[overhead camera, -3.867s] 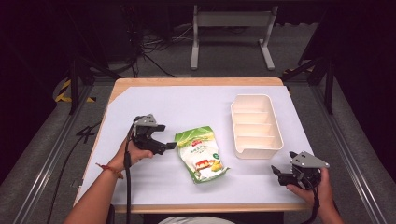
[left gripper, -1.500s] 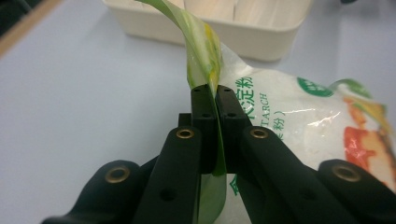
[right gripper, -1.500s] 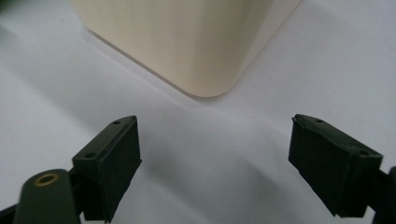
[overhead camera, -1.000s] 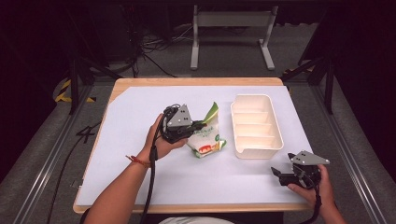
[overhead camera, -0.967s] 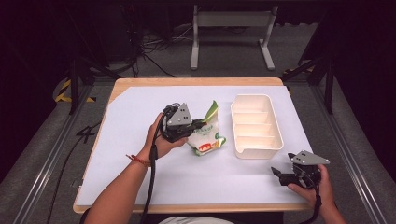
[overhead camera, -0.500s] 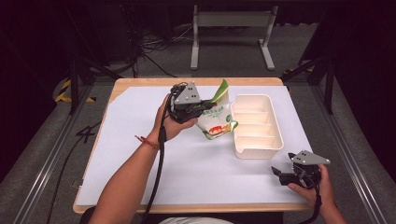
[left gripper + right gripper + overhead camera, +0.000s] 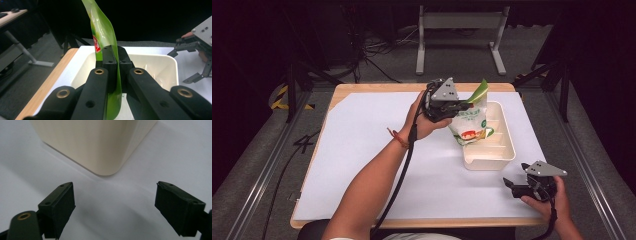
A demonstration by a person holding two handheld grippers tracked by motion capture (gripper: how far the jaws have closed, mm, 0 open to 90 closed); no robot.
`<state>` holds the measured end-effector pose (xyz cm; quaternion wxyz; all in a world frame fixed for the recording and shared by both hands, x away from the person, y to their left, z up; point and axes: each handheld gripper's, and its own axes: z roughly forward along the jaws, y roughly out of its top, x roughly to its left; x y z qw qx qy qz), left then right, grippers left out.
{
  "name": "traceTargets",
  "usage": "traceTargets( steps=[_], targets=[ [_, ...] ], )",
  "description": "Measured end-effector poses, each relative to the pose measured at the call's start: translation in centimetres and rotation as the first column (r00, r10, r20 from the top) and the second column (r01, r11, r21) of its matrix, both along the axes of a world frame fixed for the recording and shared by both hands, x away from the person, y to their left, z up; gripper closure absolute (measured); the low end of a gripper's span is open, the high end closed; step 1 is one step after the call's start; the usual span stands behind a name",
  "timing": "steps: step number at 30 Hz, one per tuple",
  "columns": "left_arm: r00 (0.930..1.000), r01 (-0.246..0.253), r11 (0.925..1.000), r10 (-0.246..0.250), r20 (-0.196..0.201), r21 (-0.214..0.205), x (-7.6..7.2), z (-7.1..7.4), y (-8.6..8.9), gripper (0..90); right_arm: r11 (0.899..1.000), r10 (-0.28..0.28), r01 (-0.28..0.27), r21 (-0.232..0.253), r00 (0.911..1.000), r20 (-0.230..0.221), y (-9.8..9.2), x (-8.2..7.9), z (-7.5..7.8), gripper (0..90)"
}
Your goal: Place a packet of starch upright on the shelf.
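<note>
Green-topped snack pouch [image 7: 471, 123] pinched at its top edge by left gripper [image 7: 460, 105], hanging over the cream tray [image 7: 507, 150] (far-right of the table). Right gripper [image 7: 514, 186] near the front-right corner, jaws wide, empty.

The pouch [image 7: 470, 121] is mostly white with a bright green top edge, a red label patch and a small yellow spot low on its face; seen from the left gripper view its pinched edge [image 7: 103, 37] is glossy green with a bit of red print. The tray [image 7: 504, 150] is a plain cream. The table [image 7: 362, 150] is covered in white, with a light wood border showing at the rim. Both grippers, left gripper [image 7: 455, 106] and right gripper [image 7: 511, 187], are black with grey plates and brass-coloured rivets.
</note>
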<state>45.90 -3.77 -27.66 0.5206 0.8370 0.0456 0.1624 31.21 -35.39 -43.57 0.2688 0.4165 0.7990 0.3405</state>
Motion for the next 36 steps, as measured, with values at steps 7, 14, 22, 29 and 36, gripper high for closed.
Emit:
traceTargets(
  steps=[7,14,22,29,36],
  targets=[
    [0.9994,0.033,0.9994,-0.033,-0.007,0.008,0.8,-0.7,-2.6,88.5,1.000,0.002,-0.002,0.005,1.0000,-0.002,0.0,0.0,0.0,15.6],
    [0.9987,0.050,0.9987,-0.050,0.014,0.010,1.2,-0.2,-3.9,88.5,1.000,0.007,-0.007,-0.001,1.0000,-0.007,0.0,0.0,-0.1,15.6],
    [0.9987,0.050,0.9976,-0.050,0.007,0.047,1.6,-1.8,-5.5,88.4,1.000,0.011,-0.011,0.004,0.9999,-0.010,0.0,0.0,-0.1,15.6],
    [0.9957,0.088,0.9941,-0.086,-0.036,0.064,1.9,-4.1,-6.5,88.2,1.000,0.017,-0.017,0.002,0.9998,-0.011,0.0,0.0,-0.1,15.6],
    [0.9940,0.087,0.9954,-0.085,-0.069,0.038,1.9,-5.3,-6.2,87.9,1.000,0.020,-0.020,0.000,0.9997,-0.010,0.1,0.0,-0.1,15.6]
  ],
)
